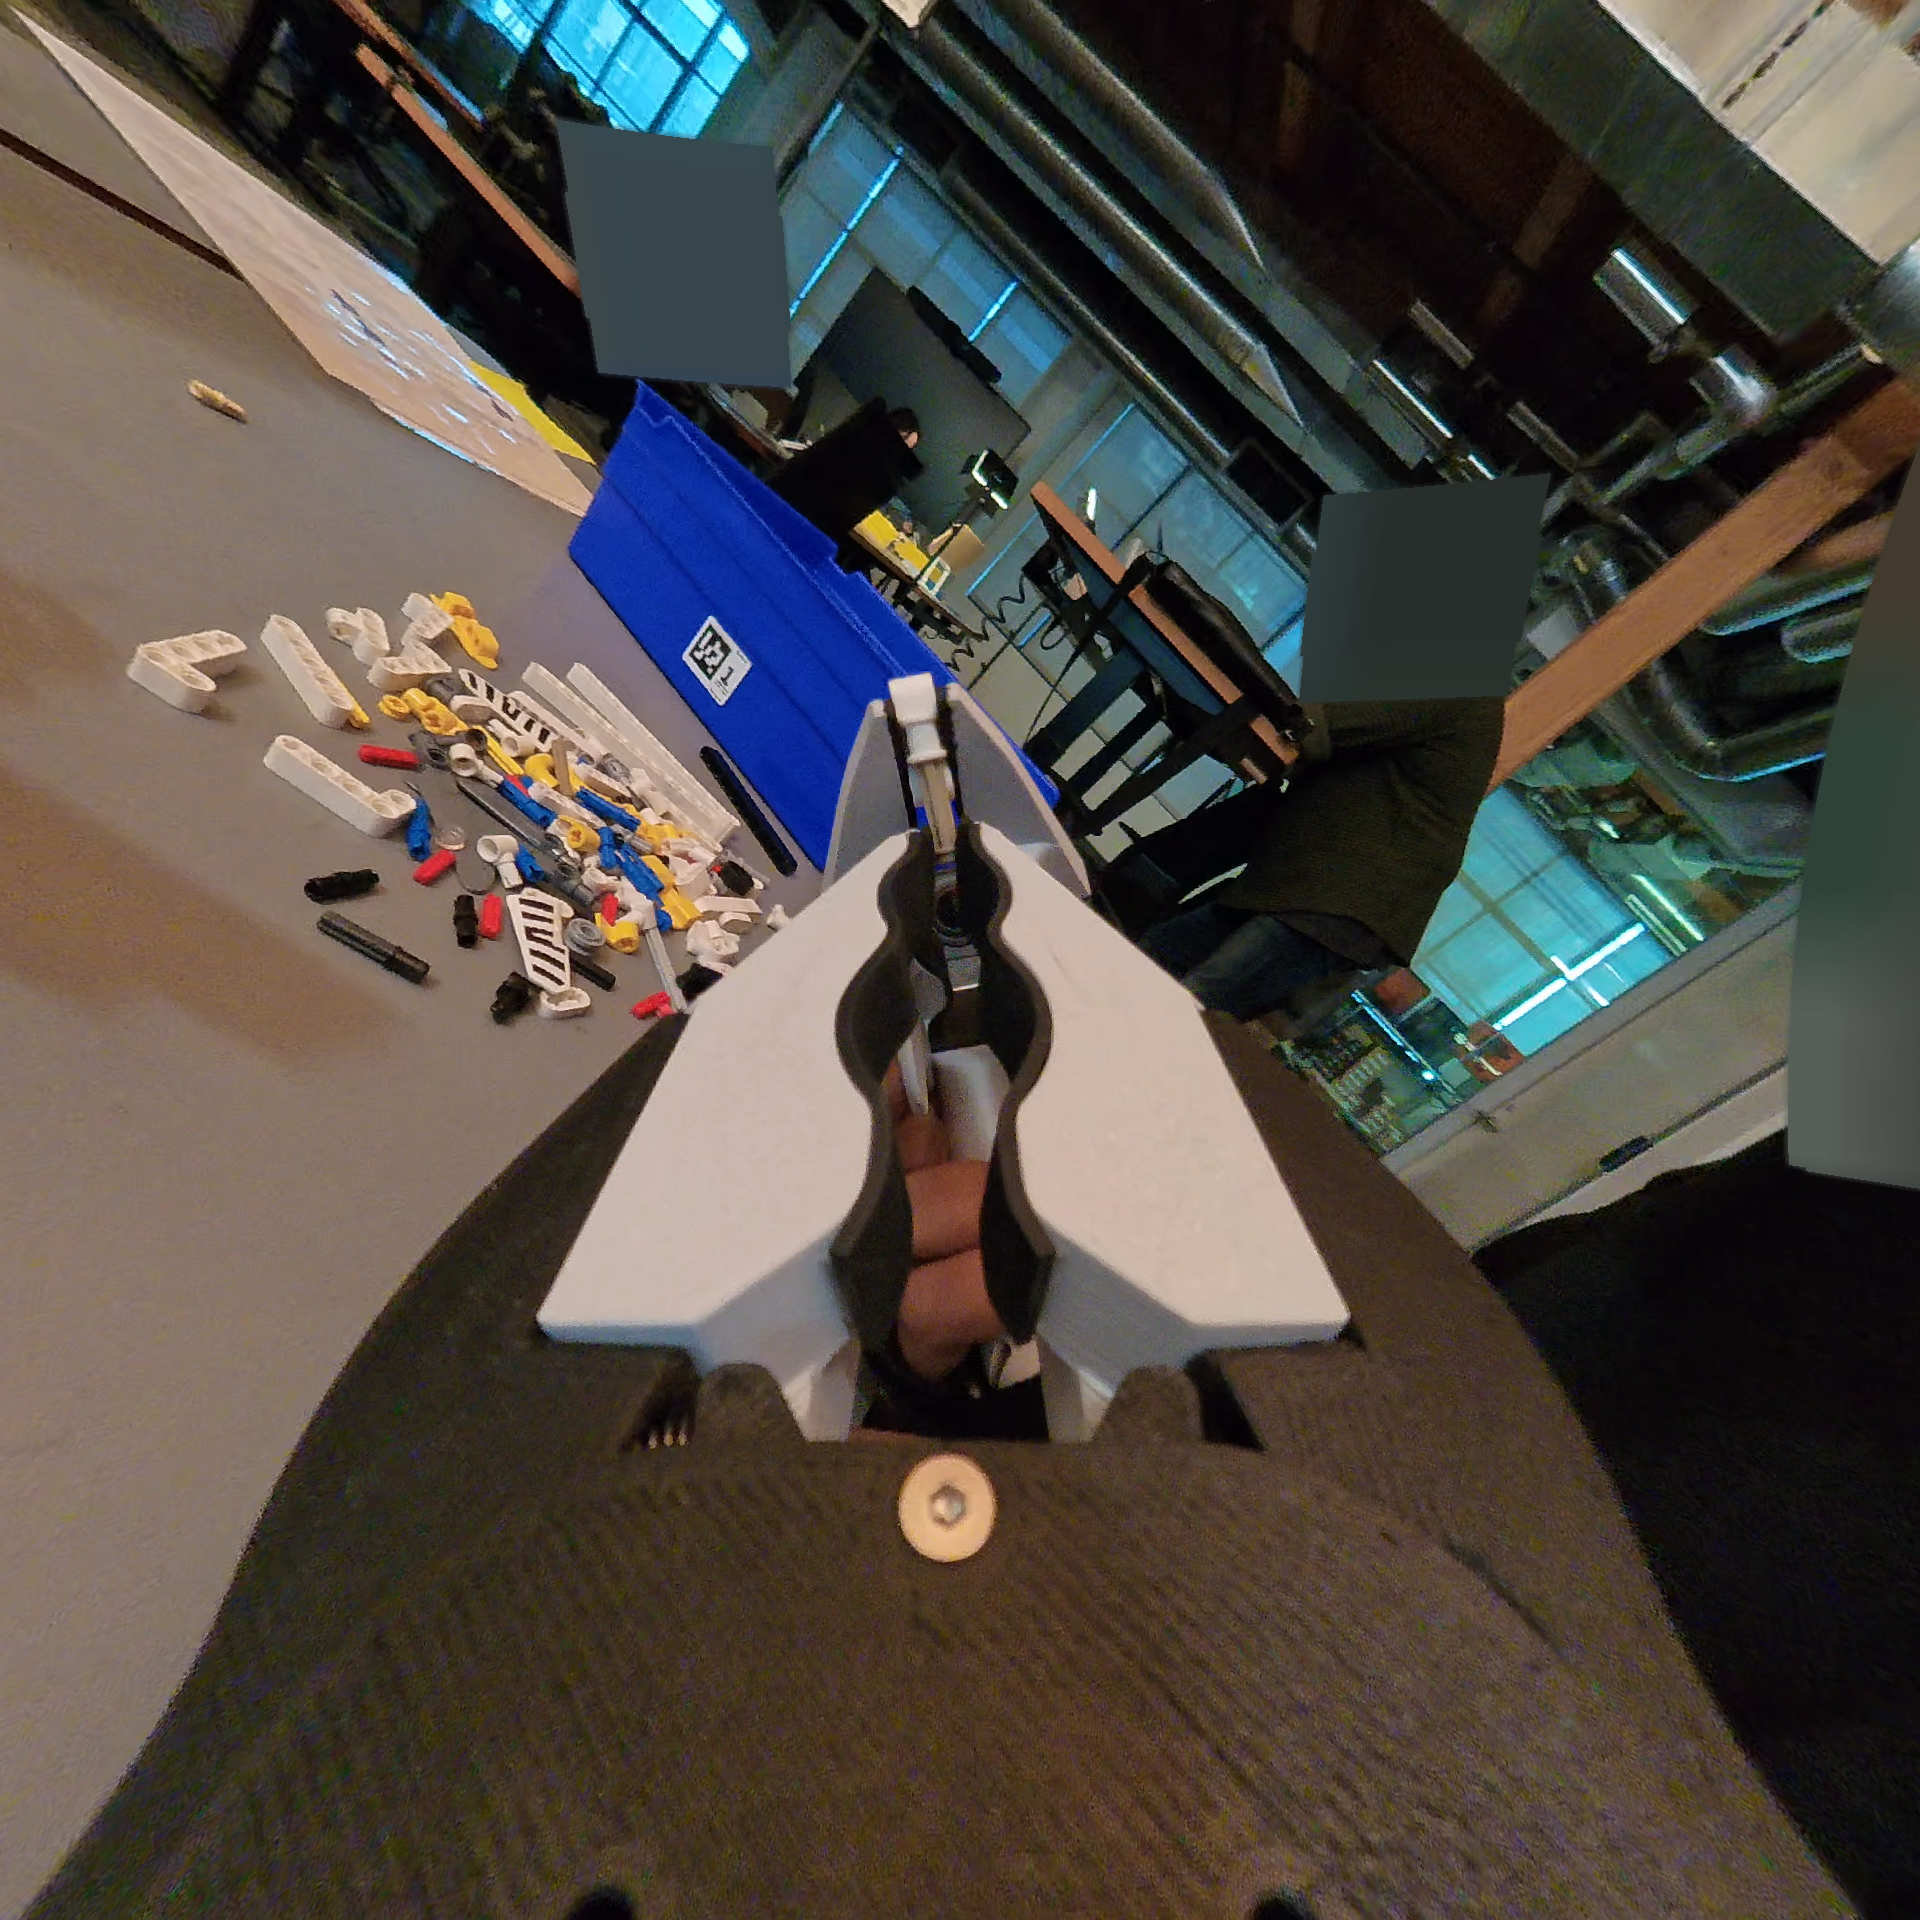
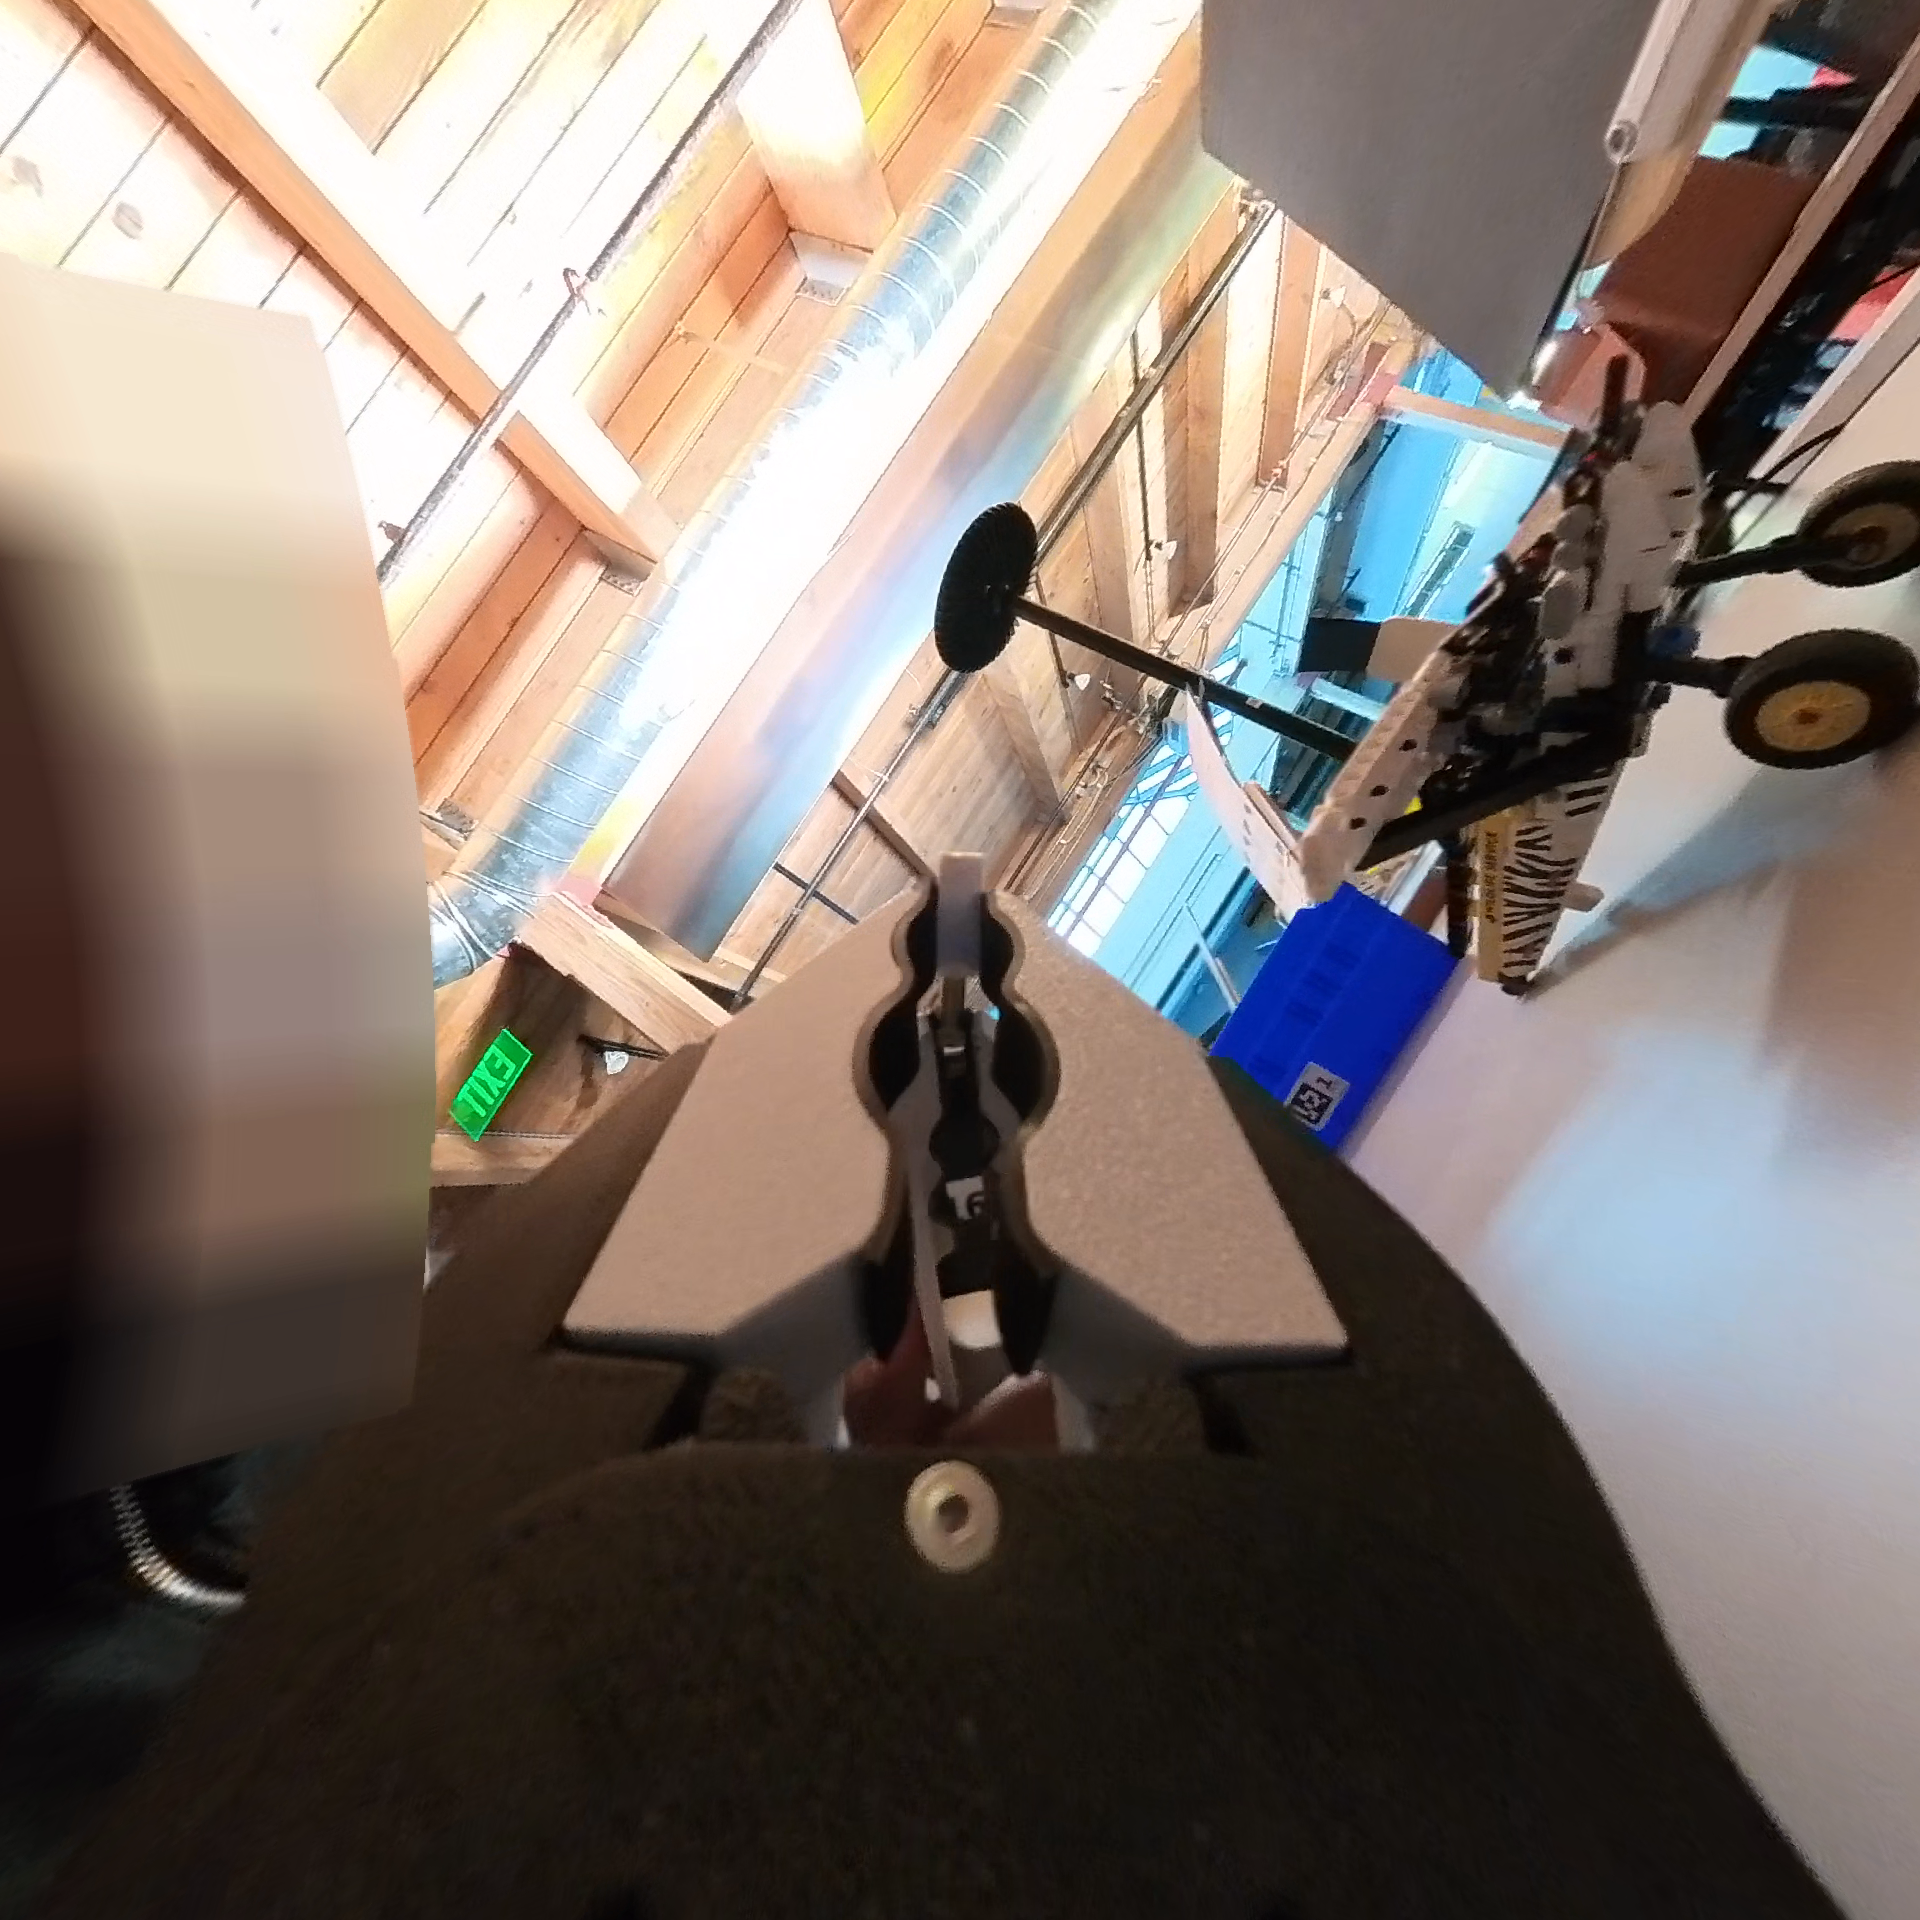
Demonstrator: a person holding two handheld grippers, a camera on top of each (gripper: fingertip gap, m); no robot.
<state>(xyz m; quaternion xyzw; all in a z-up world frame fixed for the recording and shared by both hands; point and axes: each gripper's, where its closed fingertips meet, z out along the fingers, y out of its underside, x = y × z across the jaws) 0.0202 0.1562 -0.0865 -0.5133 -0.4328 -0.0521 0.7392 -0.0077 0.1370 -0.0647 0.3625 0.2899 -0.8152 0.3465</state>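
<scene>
My left claw (image 1: 928, 774) is clamped on a slim white plastic pin with a pale tan shaft (image 1: 925, 743); both black pads press its sides, and its white head sticks out past the tips. The claw is raised above the grey worktop (image 1: 208, 1039). To its left on the worktop lies a scattered heap of small white, yellow, blue, red and black plastic building pieces (image 1: 520, 821), among them long white beams and striped white panels. Just beyond the heap stands a blue plastic bin (image 1: 727, 623) with a square black-and-white marker on its side. Farther left lies a flat pale sheet with a yellow corner (image 1: 395, 343), and a seated person in dark clothes (image 1: 1382, 831) is on the far right.

My right claw (image 2: 961, 935) is pinched together on a thin flat grey-white plastic piece (image 2: 961, 904), whose end shows above the tips. It points up towards wooden ceiling beams and a silver duct (image 2: 727, 582). To the right, well apart, a white and black brick-built vehicle with yellow-hubbed wheels (image 2: 1558, 665) stands on the worktop, a long black axle with a black gear (image 2: 982, 603) jutting from it, beside the blue bin.
</scene>
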